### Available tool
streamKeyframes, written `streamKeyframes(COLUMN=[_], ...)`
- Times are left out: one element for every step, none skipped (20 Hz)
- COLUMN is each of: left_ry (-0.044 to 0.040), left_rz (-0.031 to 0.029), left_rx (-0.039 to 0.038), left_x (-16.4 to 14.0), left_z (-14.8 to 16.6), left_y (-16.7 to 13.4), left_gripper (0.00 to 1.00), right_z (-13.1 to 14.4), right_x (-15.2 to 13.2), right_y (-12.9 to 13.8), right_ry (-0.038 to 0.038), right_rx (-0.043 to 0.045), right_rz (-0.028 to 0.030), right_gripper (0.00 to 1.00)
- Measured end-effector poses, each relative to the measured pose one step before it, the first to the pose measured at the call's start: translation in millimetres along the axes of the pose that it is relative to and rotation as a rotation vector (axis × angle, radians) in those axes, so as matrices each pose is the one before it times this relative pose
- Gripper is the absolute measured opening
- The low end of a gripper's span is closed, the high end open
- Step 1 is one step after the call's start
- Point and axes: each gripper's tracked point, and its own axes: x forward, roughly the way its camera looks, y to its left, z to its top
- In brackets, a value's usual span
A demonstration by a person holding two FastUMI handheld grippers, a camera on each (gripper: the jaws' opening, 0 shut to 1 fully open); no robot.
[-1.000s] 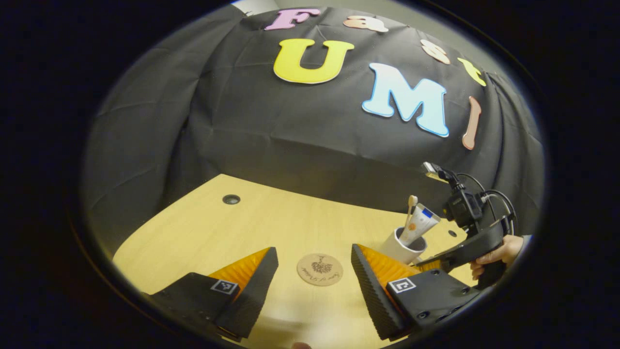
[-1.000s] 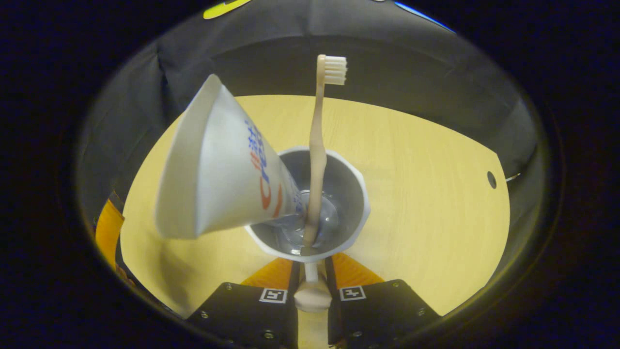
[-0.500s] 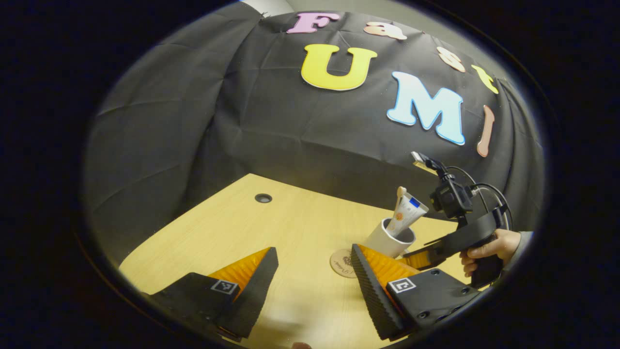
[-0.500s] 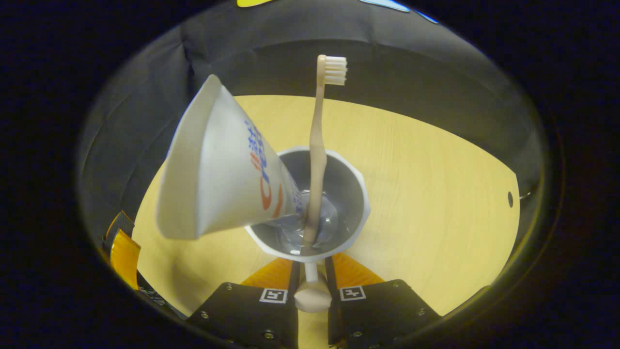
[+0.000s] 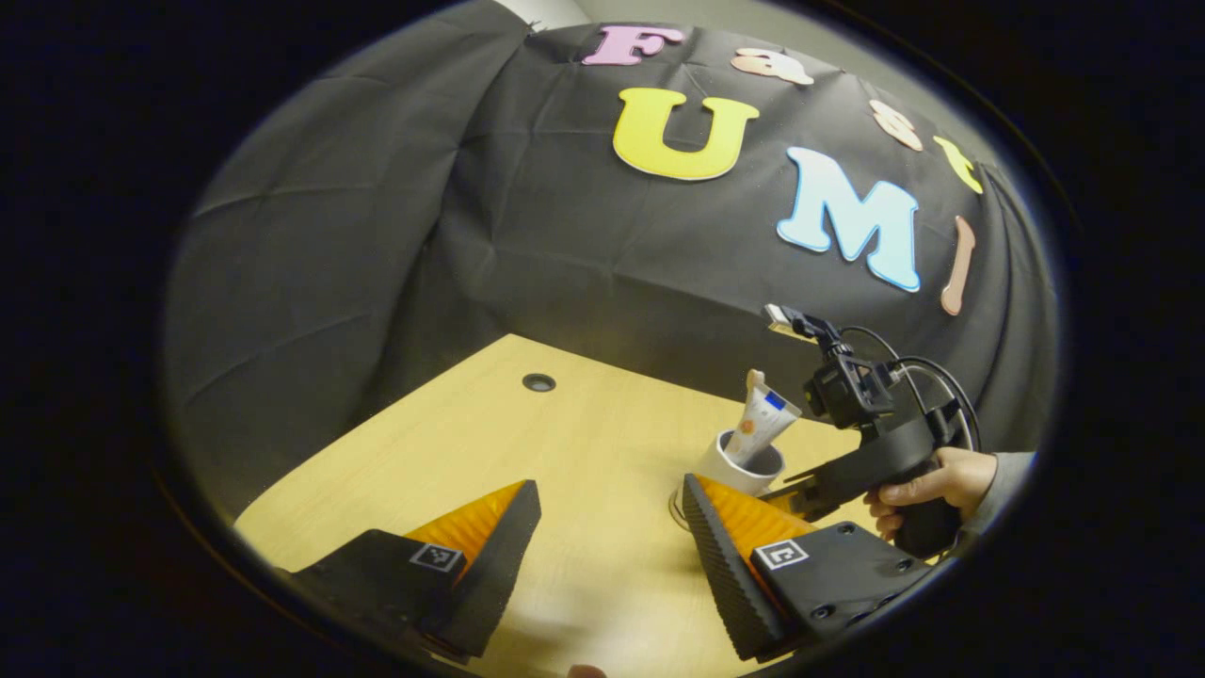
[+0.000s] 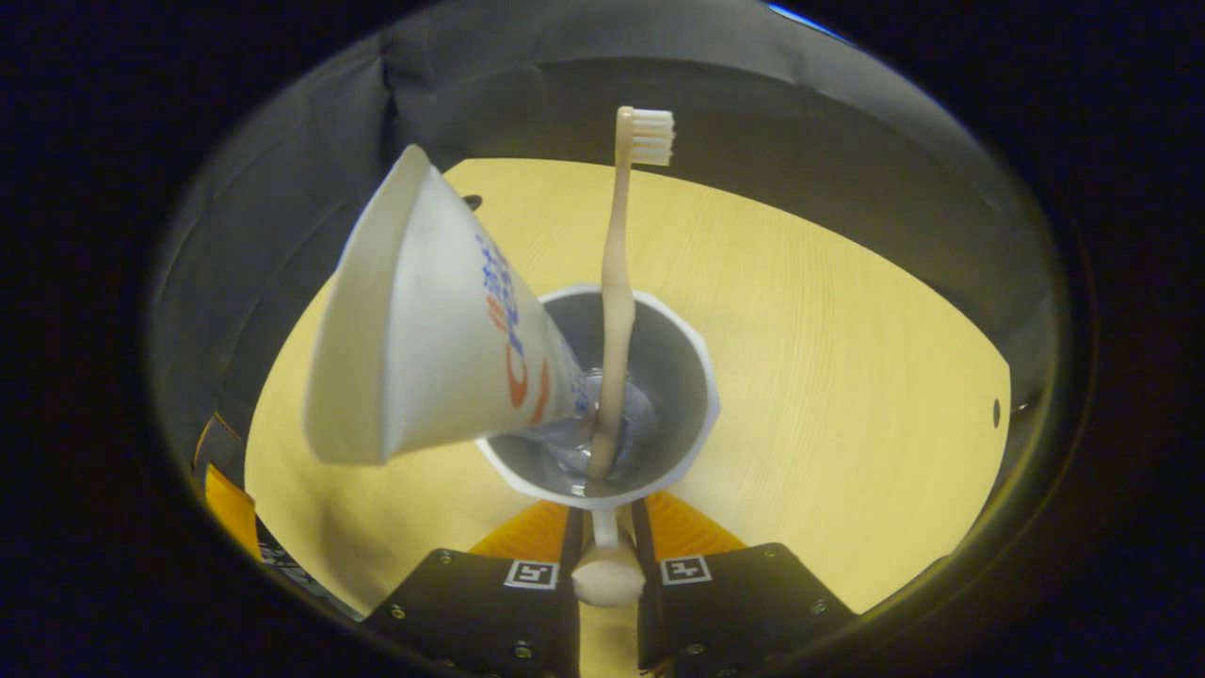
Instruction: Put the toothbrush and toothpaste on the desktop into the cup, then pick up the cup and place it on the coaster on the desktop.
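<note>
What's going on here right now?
The right gripper is shut on the handle of the cup, which already holds the toothbrush and toothpaste. A hand holds that gripper above the desk. The left gripper waits open, holding nothing.

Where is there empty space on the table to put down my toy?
The desktop is bare between the round hole and the cup. It is crowded by the cup, where the right gripper holds its handle beside the left gripper.
</note>
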Motion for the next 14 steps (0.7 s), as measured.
streamKeyframes(left_ry=[-0.00032,-0.00045,-0.00069,0.00101,0.00405,0.00318,0.00003,-0.00110,-0.00067,-0.00055,-0.00030,-0.00045,-0.00074,-0.00155], left_rz=[0.00057,0.00143,0.00084,-0.00011,-0.00009,0.00079,-0.00114,-0.00088,-0.00241,-0.00202,-0.00169,-0.00244,-0.00275,-0.00343], left_rx=[0.00095,0.00052,-0.00097,-0.00251,-0.00144,-0.00108,-0.00099,0.00058,0.00297,0.00465,0.00463,0.00461,0.00393,0.00300], left_x=[-0.73,-0.73,-0.14,0.58,0.32,1.15,0.36,-0.36,-0.81,-0.24,0.49,0.13,-0.23,0.20], left_z=[1.20,0.05,0.47,-0.12,-0.95,-2.45,-0.41,0.97,0.43,0.21,0.87,0.52,1.55,1.53], left_y=[0.69,0.99,-0.08,0.19,-0.83,-0.57,-1.67,-1.45,-1.99,-2.48,-2.17,-2.72,-2.42,-3.29], left_gripper=[0.96,0.96,0.96,0.96,0.96,0.96,0.96,0.96,0.97,0.96,0.96,0.96,0.96,0.96], right_z=[6.41,1.28,1.48,-5.04,-0.38,-1.62,-0.53,-0.34,-0.86,2.20,1.96,3.27,3.55,1.76], right_x=[-4.58,0.83,-0.23,7.42,1.72,-0.24,-2.49,-1.52,-3.88,-1.14,-3.03,-4.40,-4.52,-4.46], right_y=[4.26,4.04,2.47,-0.14,0.42,-5.16,-4.76,-4.09,1.55,-0.26,1.14,1.18,0.58,0.84], right_ry=[0.00206,0.00712,0.00459,0.00083,0.00226,-0.00137,-0.00456,-0.00242,-0.00467,-0.00895,-0.01204,-0.01356,-0.01283,-0.01642], right_rx=[-0.00090,-0.00303,-0.00298,0.00006,0.00323,0.00389,0.00277,-0.00176,0.00014,0.00154,0.00573,0.00622,0.00551,0.00450], right_rz=[-0.00523,-0.00379,-0.00213,-0.00024,-0.00027,0.00505,0.00458,0.00379,0.00366,0.00130,0.01026,0.00788,0.00553,0.00586], right_gripper=[0.24,0.24,0.24,0.25,0.25,0.26,0.27,0.28,0.28,0.29,0.32,0.46,0.52,0.61])
